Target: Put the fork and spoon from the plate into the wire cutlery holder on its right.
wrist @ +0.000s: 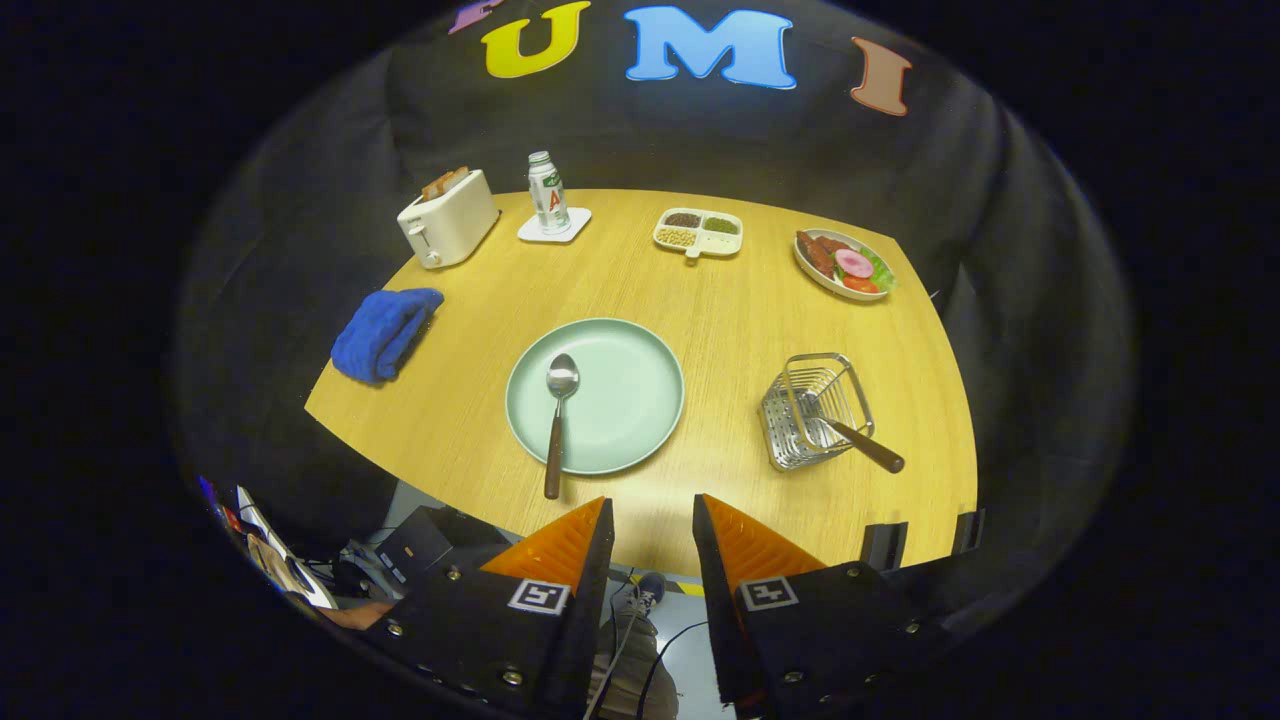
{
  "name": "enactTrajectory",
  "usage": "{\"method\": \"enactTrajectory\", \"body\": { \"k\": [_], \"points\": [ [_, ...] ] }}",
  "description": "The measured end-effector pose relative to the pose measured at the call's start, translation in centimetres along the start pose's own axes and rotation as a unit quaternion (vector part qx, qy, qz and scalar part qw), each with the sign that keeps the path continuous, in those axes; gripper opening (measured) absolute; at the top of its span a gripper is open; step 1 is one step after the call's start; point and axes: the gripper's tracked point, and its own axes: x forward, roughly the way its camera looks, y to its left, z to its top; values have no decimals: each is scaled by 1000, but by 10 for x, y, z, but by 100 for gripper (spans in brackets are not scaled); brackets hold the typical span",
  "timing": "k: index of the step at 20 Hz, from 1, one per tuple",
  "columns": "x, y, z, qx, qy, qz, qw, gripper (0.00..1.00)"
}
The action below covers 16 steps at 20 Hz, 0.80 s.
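Table: pale wood, everything on it well beyond my fingers.

Plate: pale green, round, nearest large item ahead. One utensil left on it.

Wire cutlery holder: to the plate's right, apart from it, square basket on a tray base. A brown-handled utensil, I take it for the fork, already leans in it, handle poking out over the near corner. Half the job looks done.

Back row, off-task: toaster, blue cloth, bottle on a coaster, divided dish, food plate.

Spoon: bowl on the plate left of centre, brown handle running toward me and overhanging the rim onto the table.

Gripper: fingers parted, holding nothing, hovering short of the table's near edge.

Step in hand, as I judge it: fetch the spoon. My plan:
- Go for the overhanging handle, where there is air underneath.
- Turn the fingers across the handle, not along it.
- Close low on the wood, clear of the rim, so the plate doesn't tip or slide.
- At the holder, drop it bowl-down in the free side, away from the fork's handle.
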Motion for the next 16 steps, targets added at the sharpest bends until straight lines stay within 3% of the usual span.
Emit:
{"method": "enactTrajectory", "body": {
  "k": [9, 16],
  "points": [
    [38, 46, -13, -2, 44, 42, 998, 47],
    [83, 68, -26, 4, 86, 45, 995, 47]
  ]
}}
